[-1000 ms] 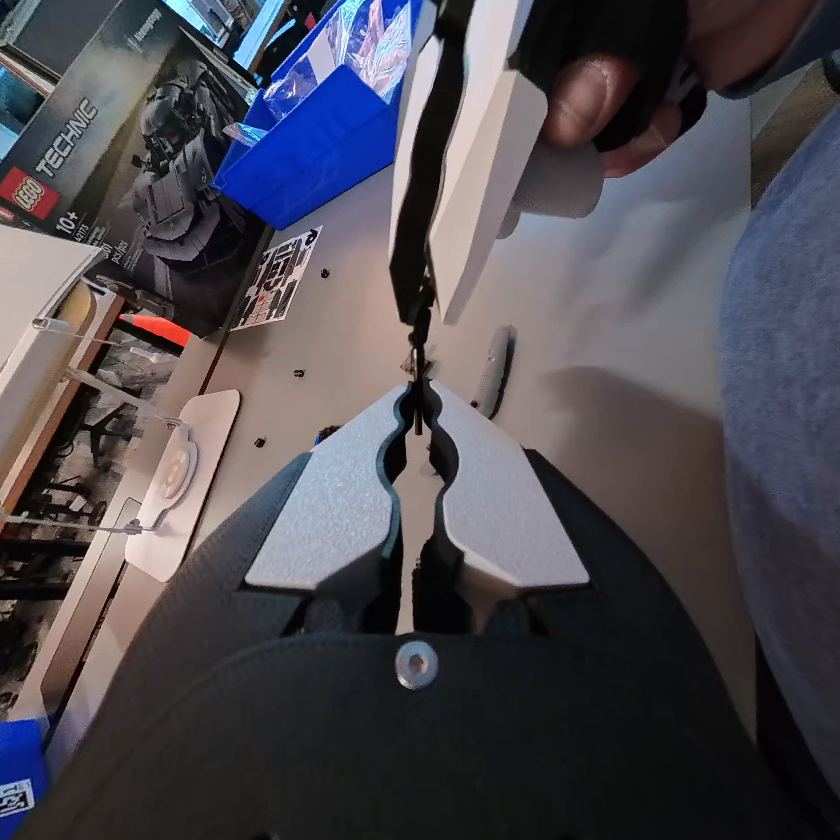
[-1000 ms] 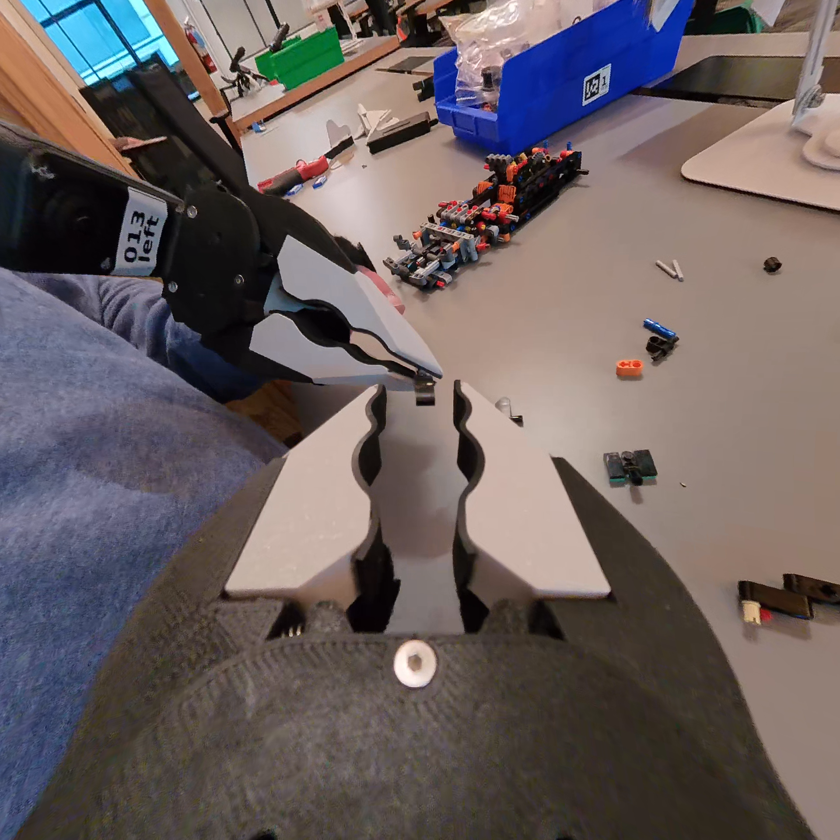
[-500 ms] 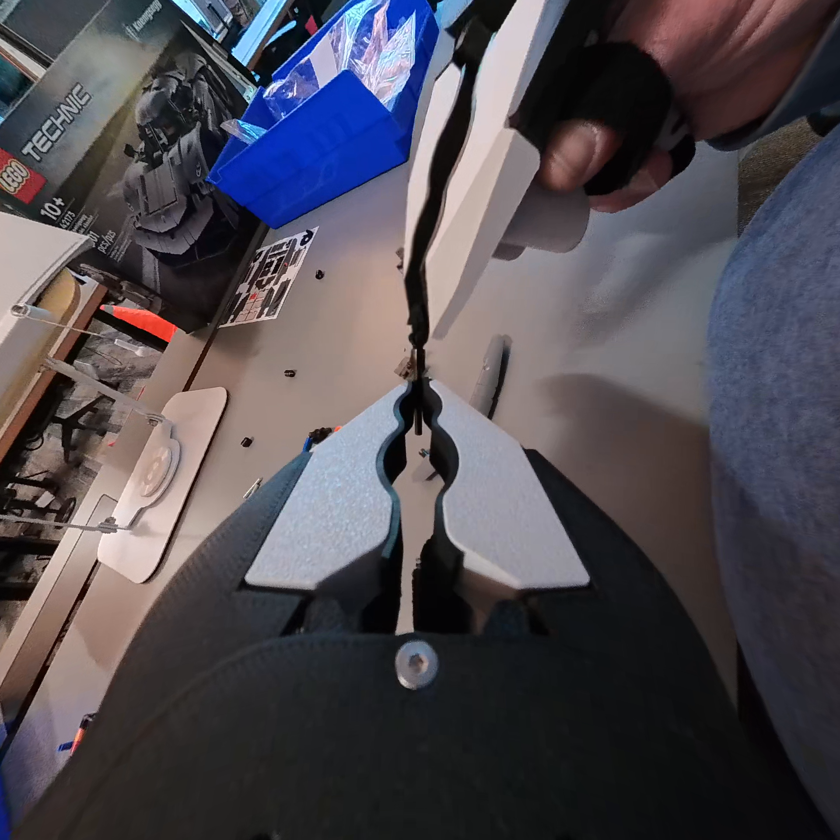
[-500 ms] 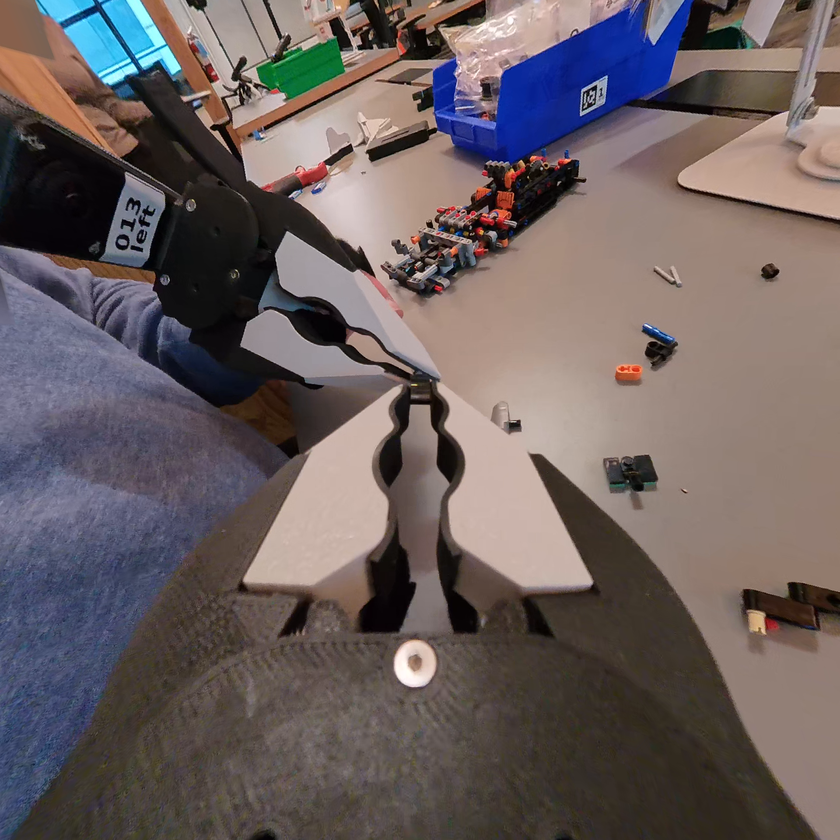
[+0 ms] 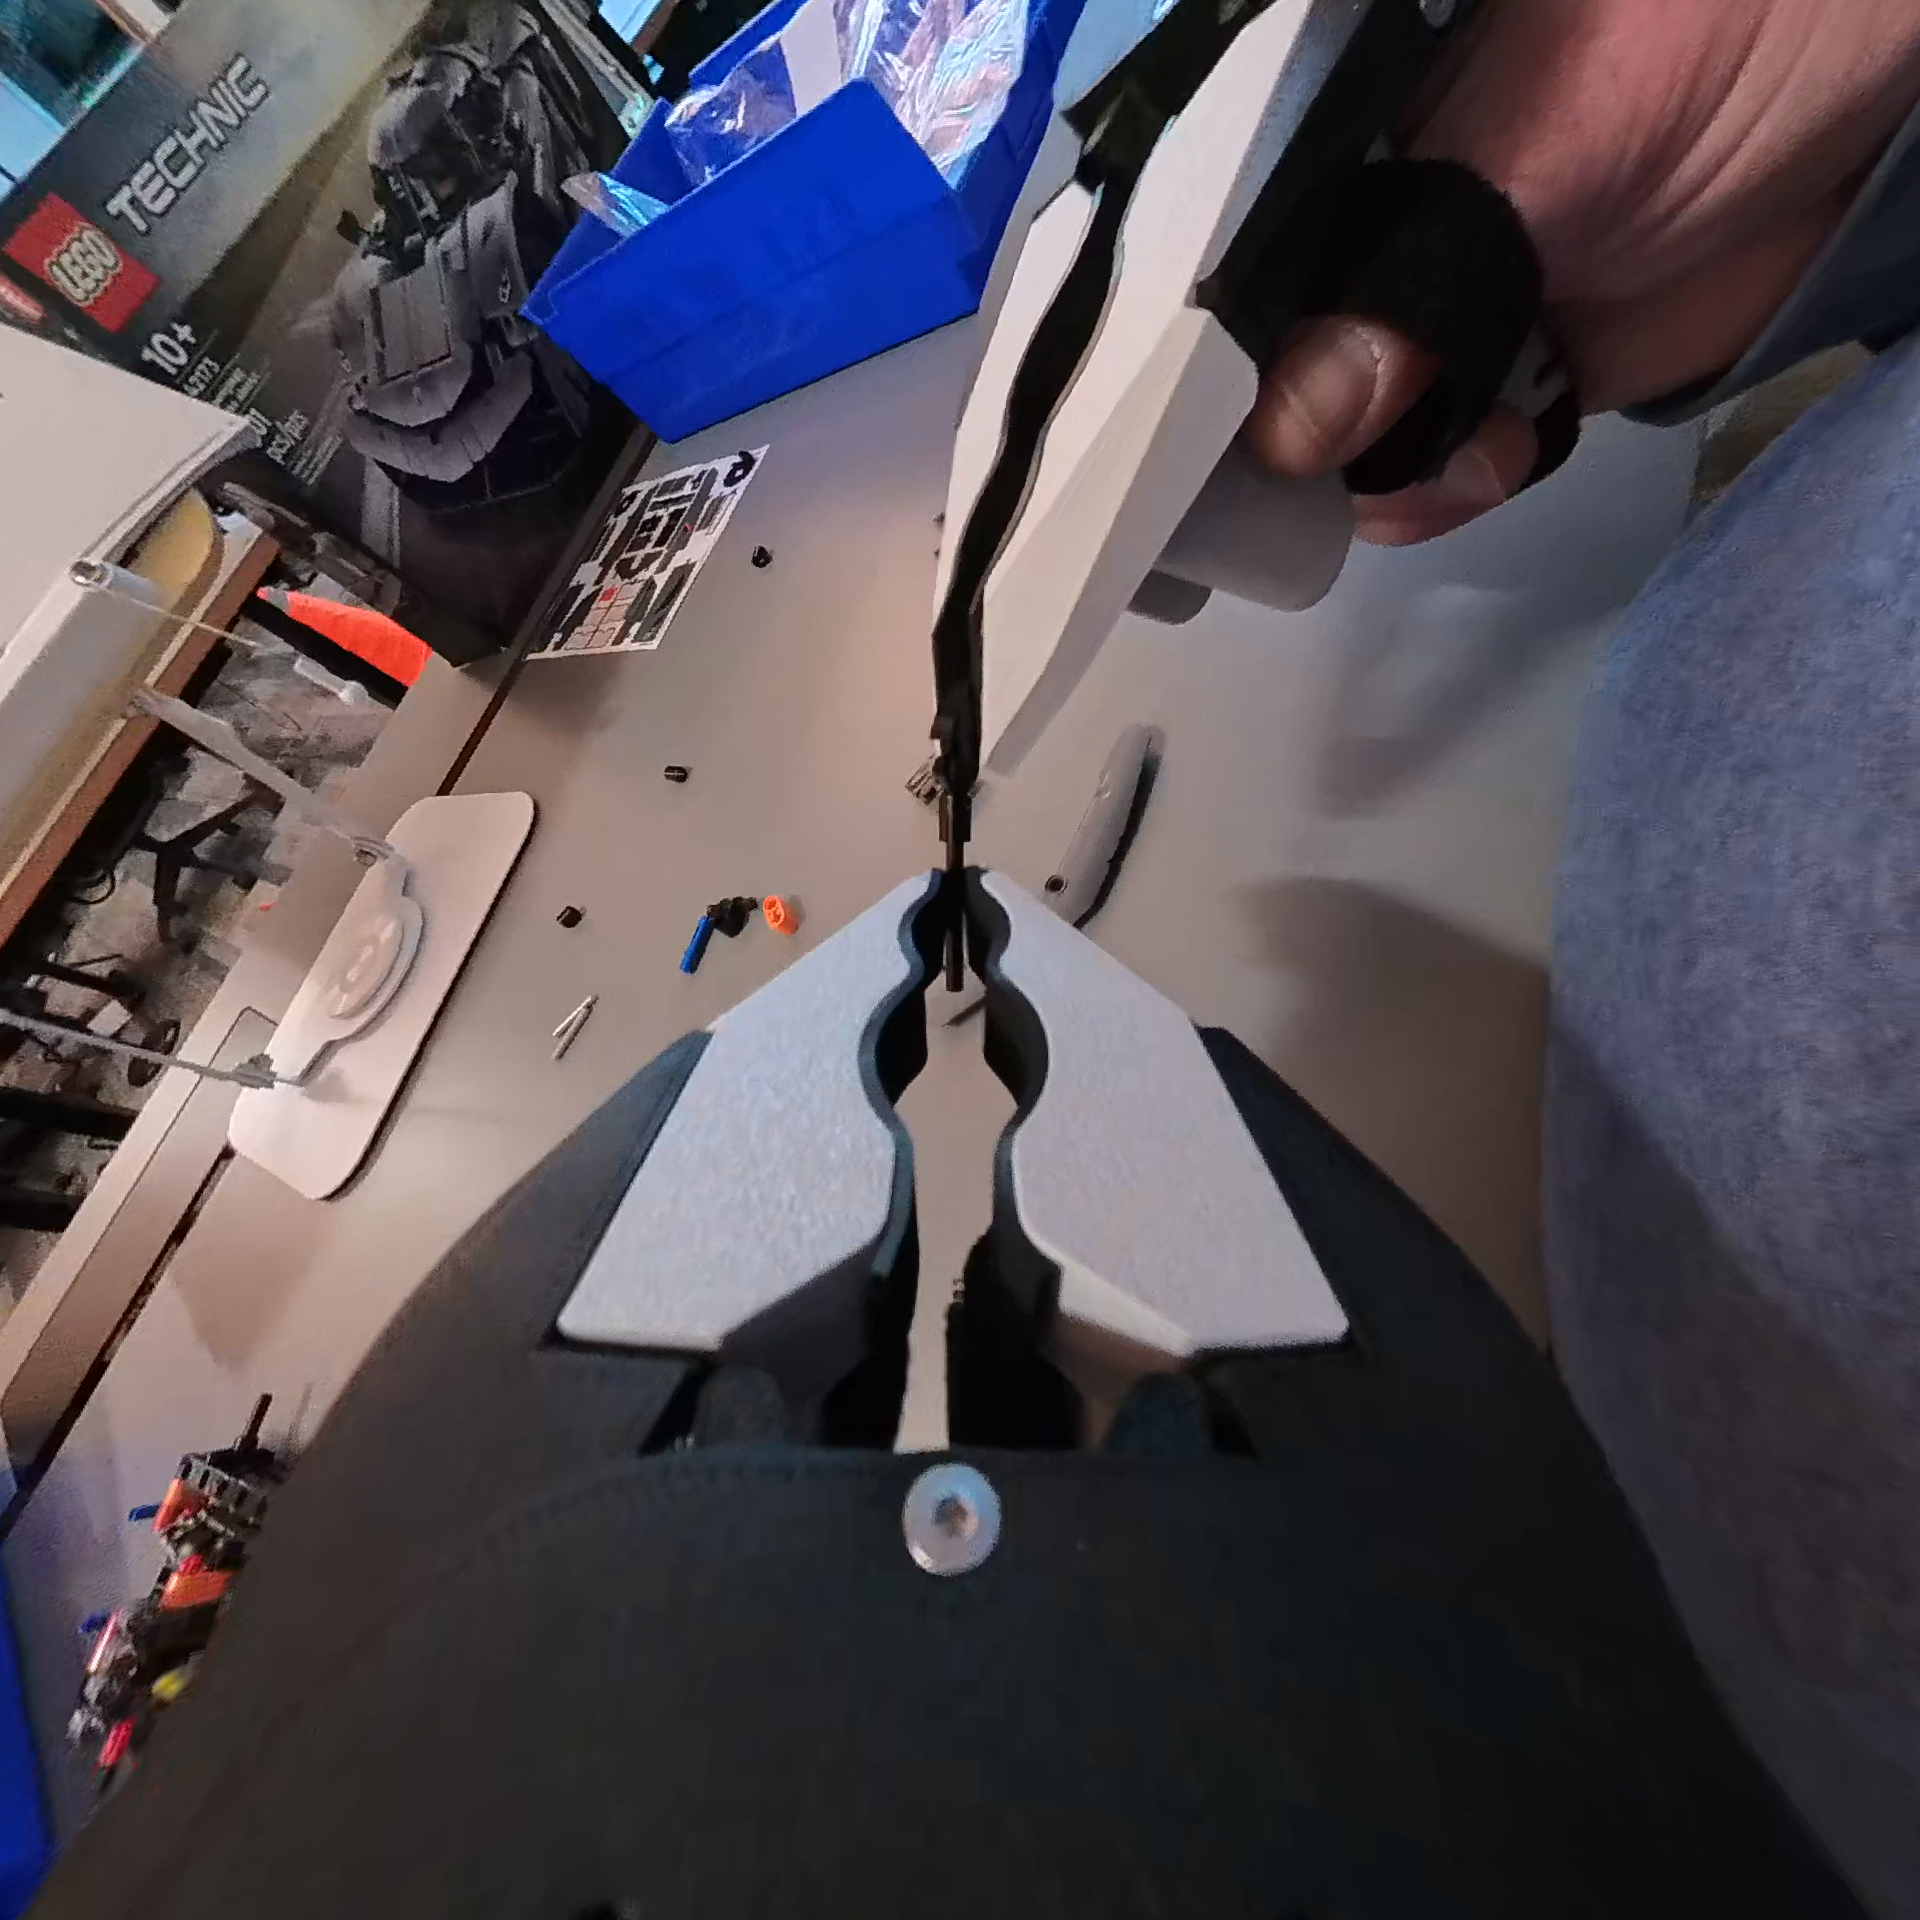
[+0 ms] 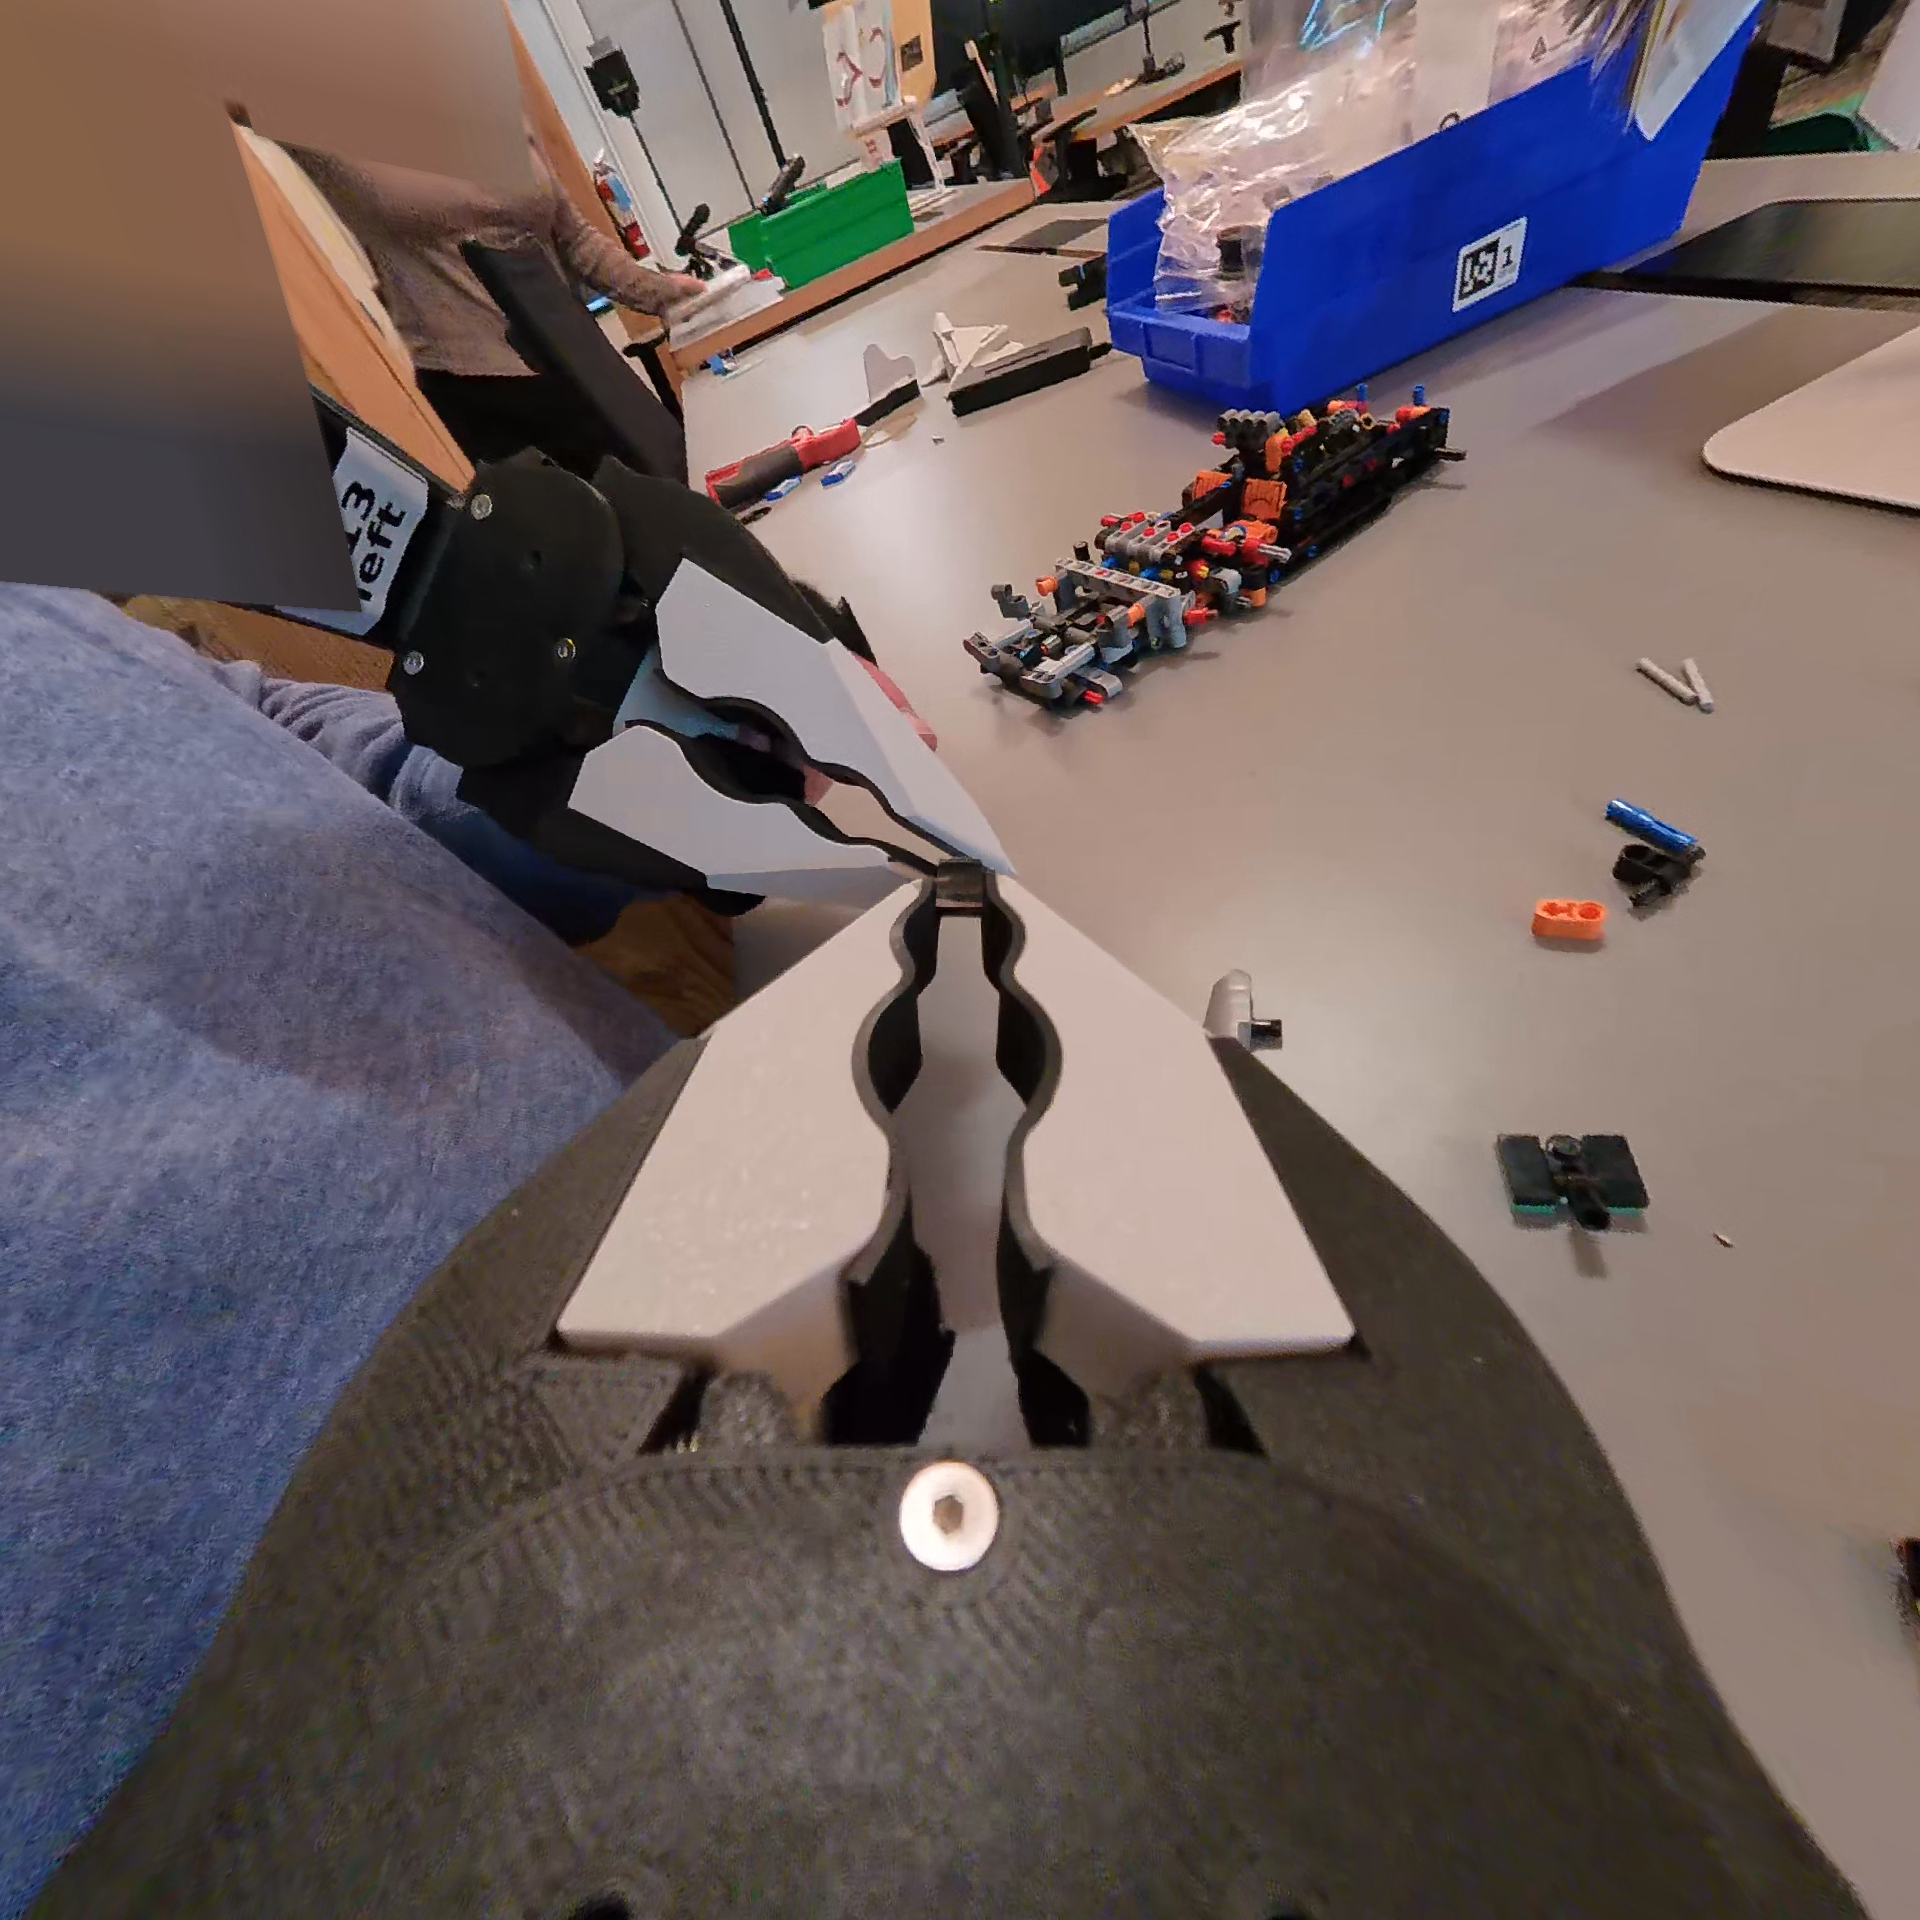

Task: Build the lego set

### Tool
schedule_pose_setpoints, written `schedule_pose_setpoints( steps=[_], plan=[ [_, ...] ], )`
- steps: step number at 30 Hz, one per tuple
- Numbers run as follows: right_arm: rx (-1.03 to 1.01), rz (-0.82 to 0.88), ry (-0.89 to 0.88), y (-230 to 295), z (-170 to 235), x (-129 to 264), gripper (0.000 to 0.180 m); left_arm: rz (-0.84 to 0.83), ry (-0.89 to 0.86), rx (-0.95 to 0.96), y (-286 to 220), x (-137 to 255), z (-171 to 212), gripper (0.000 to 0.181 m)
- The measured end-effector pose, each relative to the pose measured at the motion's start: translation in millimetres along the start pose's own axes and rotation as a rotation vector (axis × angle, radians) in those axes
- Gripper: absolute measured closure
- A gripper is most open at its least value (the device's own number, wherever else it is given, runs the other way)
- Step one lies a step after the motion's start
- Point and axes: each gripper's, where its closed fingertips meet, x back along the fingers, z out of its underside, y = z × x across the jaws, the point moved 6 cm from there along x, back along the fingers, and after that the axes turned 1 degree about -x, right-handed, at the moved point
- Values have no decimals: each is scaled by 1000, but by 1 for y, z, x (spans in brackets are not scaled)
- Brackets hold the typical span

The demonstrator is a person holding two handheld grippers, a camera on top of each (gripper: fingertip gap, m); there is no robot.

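Grippers, two. Left gripper [image 5: 954,896]: jaws closed on one small black lego piece [image 5: 952,940], a thin dark part pinched at the very tips. Right gripper [image 6: 958,888]: jaws closed on the same black piece [image 6: 959,886], which bridges the two sets of tips, held clear above the grey table [image 6: 1299,831]. In the left wrist view the right gripper [image 5: 951,764] comes down from above, tip to tip with the left one; a hand [image 5: 1507,239] wraps its handle

Right wrist view, left to right:
- sleeve, blue-grey, one [image 6: 208,1039], filling the left side, beside the left gripper [image 6: 935,857]
- partly built lego model, one [image 6: 1216,551], long, black and grey with red and orange parts, lying well beyond the tips
- grey curved piece with a black pin, one [image 6: 1236,1008], just right of the right gripper's finger
- blue bin, one [image 6: 1403,229], holding clear bags, behind the model
- orange piece, one [image 6: 1568,920]
- flat black piece with a pin, one [image 6: 1571,1174]
- blue pin against a black connector, one of each [image 6: 1652,842]
- light grey pins, two [image 6: 1678,684]

Left wrist view adds: set box, one [image 5: 312,312]; sticker sheet, one [image 5: 655,561]; white stand base, one [image 5: 384,987]. Nothing lies between the tips but the held piece
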Motion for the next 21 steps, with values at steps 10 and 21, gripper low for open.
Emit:
schedule_pose_setpoints(
  steps=[10, 21],
  plan=[
    [25, -81, -10, 3, -8, -17, 174, -53, 50, 62, 4, 14, 12, 181],
    [-10, -56, -70, -5, -13, -19, 149, -67, 33, 178, 18, 25, 24, 181]
  ],
)
